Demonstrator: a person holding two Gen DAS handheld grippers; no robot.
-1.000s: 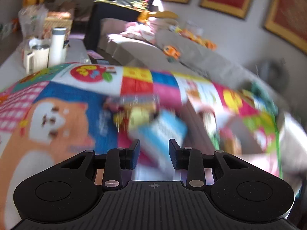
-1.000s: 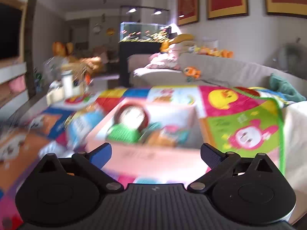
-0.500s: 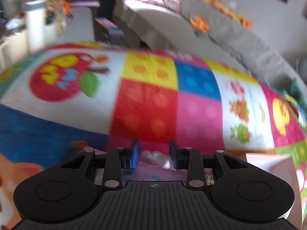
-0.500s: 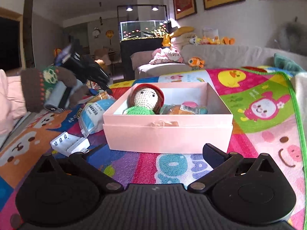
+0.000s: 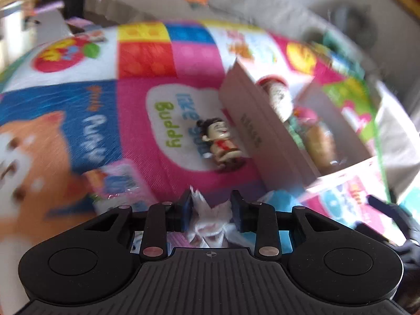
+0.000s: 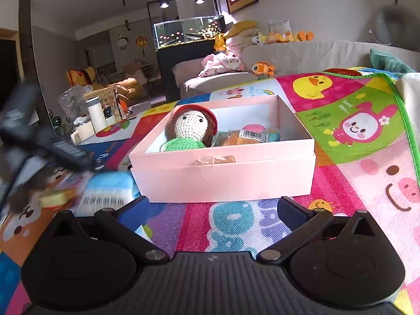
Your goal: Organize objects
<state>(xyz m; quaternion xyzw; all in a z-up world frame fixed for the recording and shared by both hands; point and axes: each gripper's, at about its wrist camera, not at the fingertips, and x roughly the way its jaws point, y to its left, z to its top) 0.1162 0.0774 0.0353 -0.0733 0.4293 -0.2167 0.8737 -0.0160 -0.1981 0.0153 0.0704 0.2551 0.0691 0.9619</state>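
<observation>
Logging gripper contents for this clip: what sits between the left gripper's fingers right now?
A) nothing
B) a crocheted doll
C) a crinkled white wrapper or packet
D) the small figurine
C: in the left wrist view the left gripper has a crinkled white wrapper pinched between its fingers, while the small figurine lies on the play mat beside the pink box.

Left tongs (image 5: 211,207) seemingly clamped on something white; right tongs (image 6: 213,210) spread wide.
</observation>
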